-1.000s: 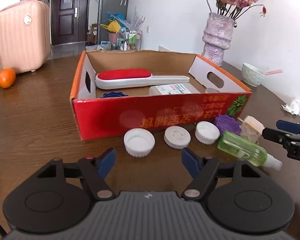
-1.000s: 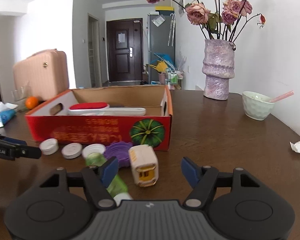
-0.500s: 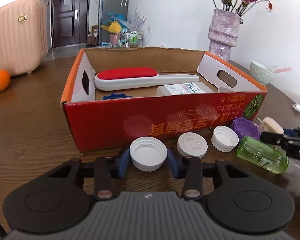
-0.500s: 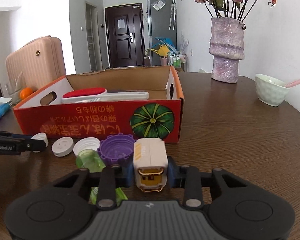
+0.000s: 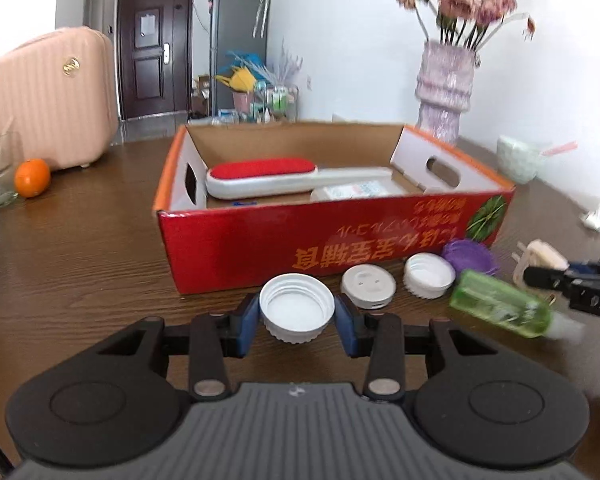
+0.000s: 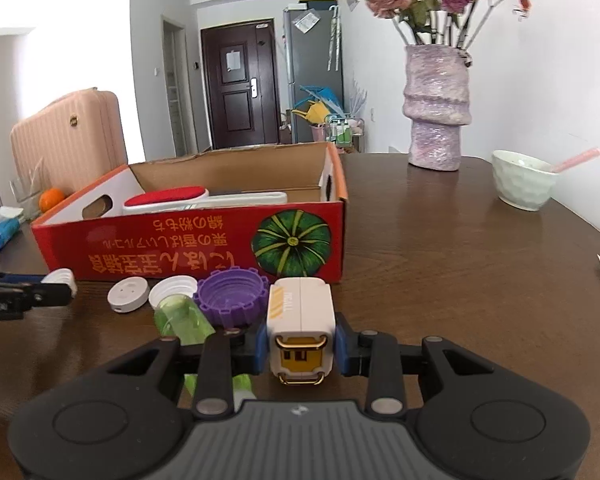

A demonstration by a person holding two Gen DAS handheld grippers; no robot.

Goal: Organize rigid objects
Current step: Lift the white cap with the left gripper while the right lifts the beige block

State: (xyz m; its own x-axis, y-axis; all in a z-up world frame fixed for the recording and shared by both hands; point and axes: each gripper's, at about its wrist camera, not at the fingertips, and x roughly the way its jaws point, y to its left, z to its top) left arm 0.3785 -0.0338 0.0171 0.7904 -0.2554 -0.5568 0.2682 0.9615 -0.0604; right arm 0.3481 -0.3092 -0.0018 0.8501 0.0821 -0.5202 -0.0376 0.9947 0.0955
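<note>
- Left wrist view: the red cardboard box point(image 5: 332, 236) sits open-topped on the brown table point(image 5: 72, 248), and inside it lies a white lint brush with a red pad point(image 5: 268, 178), with a white packet point(image 5: 356, 192) beside it against the near wall.
- Something blue peeks up behind the box's near wall, too hidden to name.
- Out in front, the left gripper point(image 5: 297, 316) is clamped on a white bottle cap point(image 5: 297, 308), blue pads pressing both sides, open face up, just before the box wall.
- Just to the right, in a row along the box: a flat white lid point(image 5: 368, 285), another white cap point(image 5: 430, 276), a purple cap point(image 5: 468, 256) and a green bottle point(image 5: 500, 308) on its side.
- Far right, the other gripper's black fingers reach in at a cream plug point(image 5: 540, 258).
- An orange point(image 5: 32, 177) and a pink suitcase point(image 5: 48, 96) stand well to the left; a vase point(image 5: 446, 88) and a pale bowl point(image 5: 518, 158) are behind the box on the right.
- Right wrist view: same box point(image 6: 196, 240), pumpkin picture on its near wall, lint brush point(image 6: 168, 202) inside.
- The right gripper point(image 6: 301, 350) pinches the cream-and-yellow plug point(image 6: 301, 332) between its pads.
- The purple cap point(image 6: 232, 294) touches the plug's left side, the green bottle point(image 6: 182, 318) runs under the gripper's left finger, and the white lids point(image 6: 129, 291) line up leftward to the left gripper's tips point(image 6: 40, 292).
- The bowl point(image 6: 522, 180) with a pink straw and the vase point(image 6: 436, 104) stand well apart on the right.
</note>
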